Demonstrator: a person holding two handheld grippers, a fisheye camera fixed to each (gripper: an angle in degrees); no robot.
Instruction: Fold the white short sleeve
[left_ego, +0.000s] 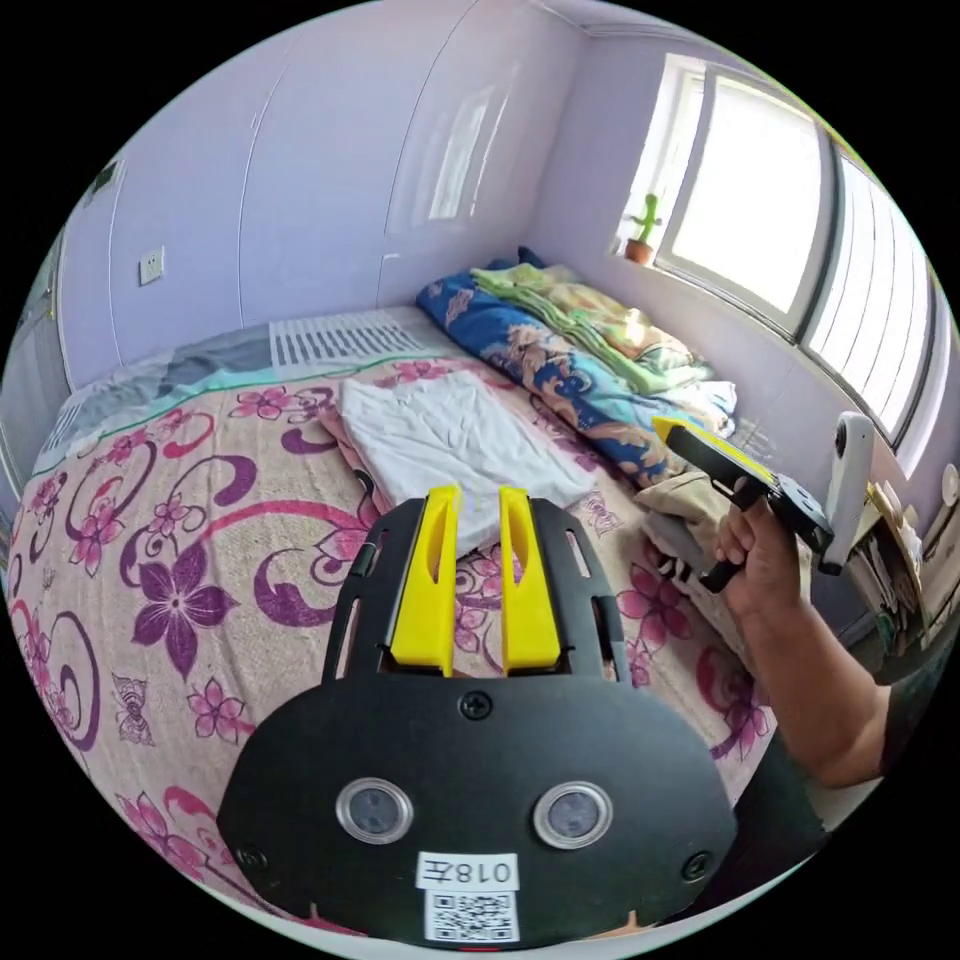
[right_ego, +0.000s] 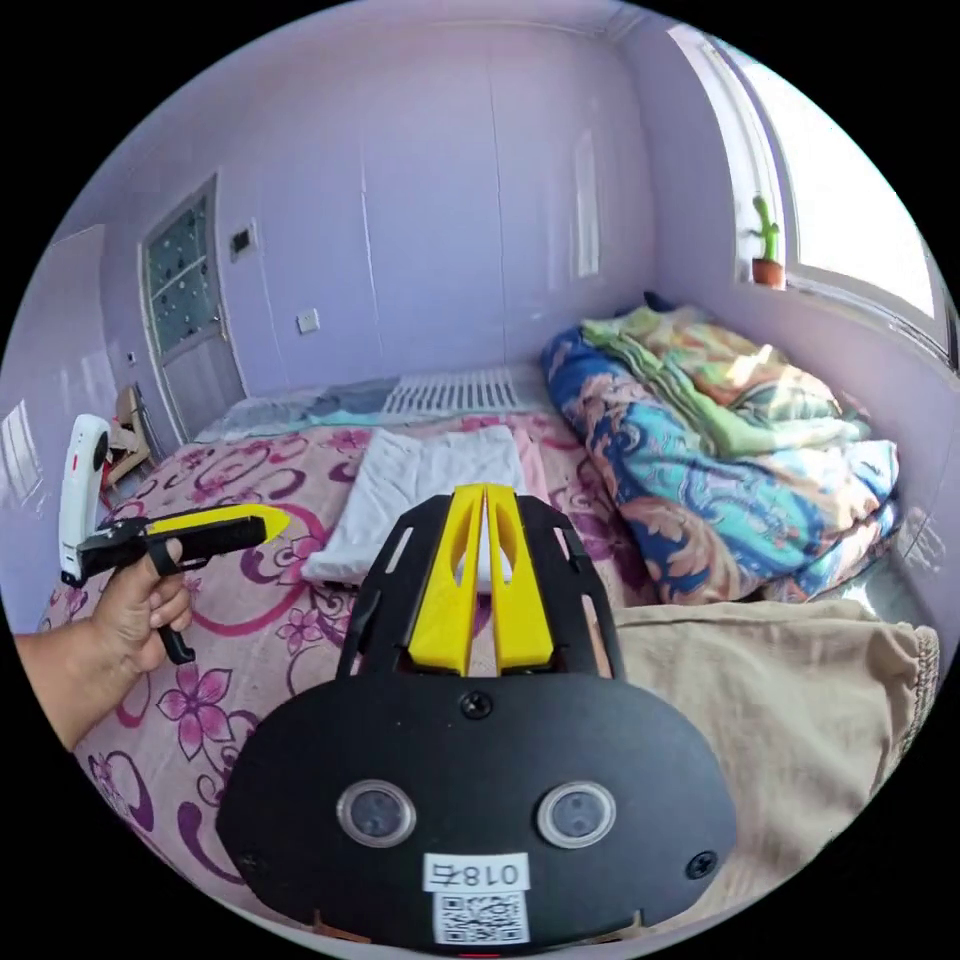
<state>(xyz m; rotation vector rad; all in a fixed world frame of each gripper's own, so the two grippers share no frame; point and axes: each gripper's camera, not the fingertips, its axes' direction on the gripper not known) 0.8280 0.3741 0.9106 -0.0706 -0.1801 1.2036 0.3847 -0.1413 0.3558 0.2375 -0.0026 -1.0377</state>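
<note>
The white short sleeve (left_ego: 455, 440) lies folded into a neat rectangle on the flowered bedspread (left_ego: 170, 560), on top of a pink garment. My left gripper (left_ego: 479, 492) hovers just short of its near edge, jaws a little apart, nothing between them. To the right a hand holds my right gripper (left_ego: 668, 430) above the bed. From the right gripper view the shirt (right_ego: 420, 485) lies ahead, and my right gripper (right_ego: 486, 490) has its jaw tips together, empty. The left gripper (right_ego: 278, 520) is held up at the left.
Folded colourful quilts (right_ego: 720, 450) are stacked along the wall under the window. A beige garment (right_ego: 800, 700) lies at the near right. A white slatted mat (left_ego: 340, 340) sits at the bed's head. A potted cactus (left_ego: 645, 230) stands on the sill.
</note>
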